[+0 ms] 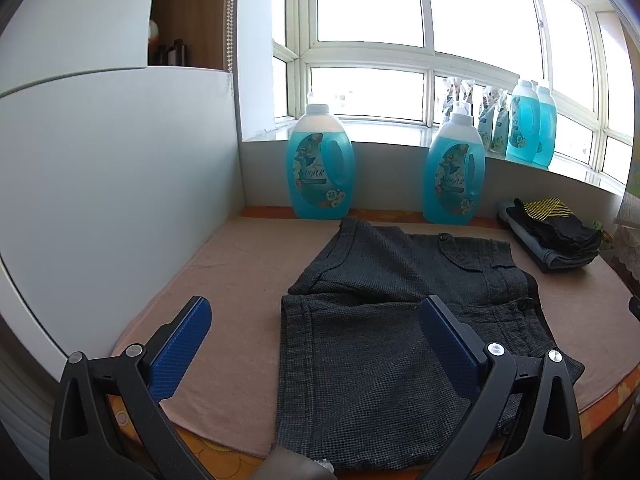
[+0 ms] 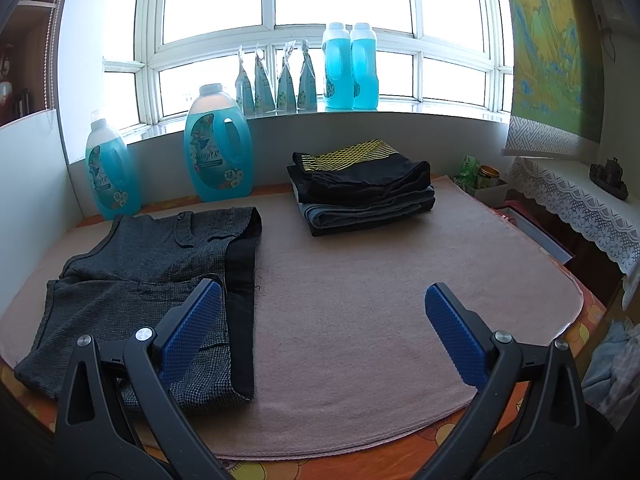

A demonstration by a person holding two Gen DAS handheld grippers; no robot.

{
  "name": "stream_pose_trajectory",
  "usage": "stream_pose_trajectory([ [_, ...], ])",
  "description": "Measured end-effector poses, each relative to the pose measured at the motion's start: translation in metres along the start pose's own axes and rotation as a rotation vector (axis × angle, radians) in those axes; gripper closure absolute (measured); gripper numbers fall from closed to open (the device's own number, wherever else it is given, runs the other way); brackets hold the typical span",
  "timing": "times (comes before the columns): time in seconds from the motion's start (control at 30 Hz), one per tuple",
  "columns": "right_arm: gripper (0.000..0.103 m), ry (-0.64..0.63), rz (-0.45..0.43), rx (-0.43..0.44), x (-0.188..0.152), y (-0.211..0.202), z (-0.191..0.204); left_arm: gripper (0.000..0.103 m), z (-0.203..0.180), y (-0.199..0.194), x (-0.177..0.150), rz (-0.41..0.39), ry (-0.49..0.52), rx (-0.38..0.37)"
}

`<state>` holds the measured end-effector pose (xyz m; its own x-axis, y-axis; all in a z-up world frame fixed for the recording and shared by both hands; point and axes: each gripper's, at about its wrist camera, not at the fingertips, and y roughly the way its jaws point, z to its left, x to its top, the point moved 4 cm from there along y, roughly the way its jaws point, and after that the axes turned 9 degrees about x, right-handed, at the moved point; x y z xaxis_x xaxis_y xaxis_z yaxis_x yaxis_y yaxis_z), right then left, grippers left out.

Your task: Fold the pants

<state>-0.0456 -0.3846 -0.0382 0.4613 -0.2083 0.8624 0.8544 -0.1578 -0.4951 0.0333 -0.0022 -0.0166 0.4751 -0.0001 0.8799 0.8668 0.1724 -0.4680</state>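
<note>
Dark grey checked shorts (image 1: 384, 320) lie flat on the pink mat (image 1: 224, 280), both legs pointing left and the waistband to the right. They also show in the right wrist view (image 2: 152, 276), left of centre. My left gripper (image 1: 316, 316) is open above the near leg, its right finger (image 1: 448, 344) over the cloth. My right gripper (image 2: 324, 304) is open above the bare mat (image 2: 360, 280), just right of the waistband; its left finger (image 2: 192, 320) is over the waist edge. Neither holds anything.
A stack of folded clothes (image 2: 364, 188) sits at the far right of the mat. Two blue detergent bottles (image 1: 320, 164) (image 1: 454, 172) stand against the back wall. More bottles and pouches (image 2: 348, 68) line the windowsill. A white panel (image 1: 112, 184) bounds the left side.
</note>
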Motion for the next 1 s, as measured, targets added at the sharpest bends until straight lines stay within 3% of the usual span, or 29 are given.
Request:
stream_pose_trajectory([
  [1.0, 0.0, 0.006, 0.0, 0.004, -0.0013, 0.0012, 0.0, 0.0, -0.0037, 0.0015, 0.0, 0.001, 0.01, 0.0],
])
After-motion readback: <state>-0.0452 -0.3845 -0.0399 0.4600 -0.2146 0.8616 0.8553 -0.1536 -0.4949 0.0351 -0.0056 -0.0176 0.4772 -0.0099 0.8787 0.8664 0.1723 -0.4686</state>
